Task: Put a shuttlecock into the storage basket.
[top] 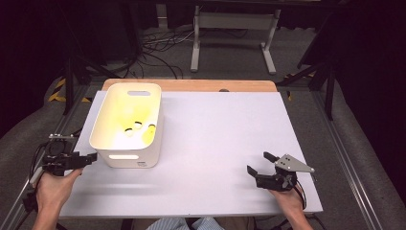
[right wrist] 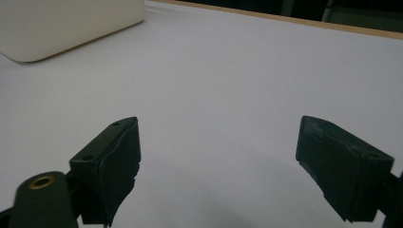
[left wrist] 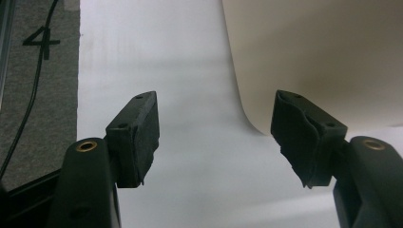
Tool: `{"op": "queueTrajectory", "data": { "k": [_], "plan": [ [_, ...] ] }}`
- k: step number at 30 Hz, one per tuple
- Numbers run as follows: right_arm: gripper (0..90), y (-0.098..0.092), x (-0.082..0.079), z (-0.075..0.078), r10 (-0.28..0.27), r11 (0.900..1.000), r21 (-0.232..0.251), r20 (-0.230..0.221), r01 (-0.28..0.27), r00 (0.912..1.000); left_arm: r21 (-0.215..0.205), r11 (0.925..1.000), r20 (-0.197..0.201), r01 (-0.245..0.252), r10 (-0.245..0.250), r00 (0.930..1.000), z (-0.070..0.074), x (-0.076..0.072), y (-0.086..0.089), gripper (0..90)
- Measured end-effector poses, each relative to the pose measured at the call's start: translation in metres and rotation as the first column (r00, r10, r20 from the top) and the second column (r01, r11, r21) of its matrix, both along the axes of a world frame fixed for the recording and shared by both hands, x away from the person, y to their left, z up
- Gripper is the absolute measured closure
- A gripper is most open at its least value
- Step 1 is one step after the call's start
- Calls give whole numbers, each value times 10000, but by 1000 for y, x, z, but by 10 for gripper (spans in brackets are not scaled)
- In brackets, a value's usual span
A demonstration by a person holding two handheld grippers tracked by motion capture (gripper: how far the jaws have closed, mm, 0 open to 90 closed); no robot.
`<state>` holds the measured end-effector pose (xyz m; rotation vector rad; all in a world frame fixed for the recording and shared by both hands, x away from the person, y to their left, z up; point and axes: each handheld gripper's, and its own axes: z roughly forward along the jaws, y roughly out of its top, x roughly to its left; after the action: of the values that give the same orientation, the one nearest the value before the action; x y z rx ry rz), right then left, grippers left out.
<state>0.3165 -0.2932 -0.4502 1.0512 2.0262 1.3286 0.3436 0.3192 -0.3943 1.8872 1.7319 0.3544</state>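
Tabletop first: the white rectangular table surface (top: 215, 143) is bare between your hands, so you have room to work. On its left side stands the white plastic tub with cut-out handles (top: 128, 125), upright, with a few small yellow pieces (top: 138, 128) lying on its floor; what they are is too small to tell. Your left gripper (top: 88, 158) sits just beside the tub's near left corner, jaws spread wide with nothing between them, and in the left gripper view the tub's rounded corner (left wrist: 256, 123) lies ahead and to one side of the gap. If you mean to take the tub, line one jaw inside the wall and one outside before closing, and keep it level so the pieces do not slide. Your right gripper (top: 262, 163) rests well apart at the right, jaws also spread and empty.
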Motion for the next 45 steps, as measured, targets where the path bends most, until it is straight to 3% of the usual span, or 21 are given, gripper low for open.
{"op": "queueTrajectory", "data": {
  "k": [23,45],
  "plan": [
    [154,0,0,0,-8,10000,11,14,8,10000,-157,9998,85,99,-97,9999,-12,-10,-4,349],
    [153,0,-1,1,11,10000,34,56,-11,10000,-118,9992,780,371,-361,9963,-15,-20,-13,355]
  ]
}}
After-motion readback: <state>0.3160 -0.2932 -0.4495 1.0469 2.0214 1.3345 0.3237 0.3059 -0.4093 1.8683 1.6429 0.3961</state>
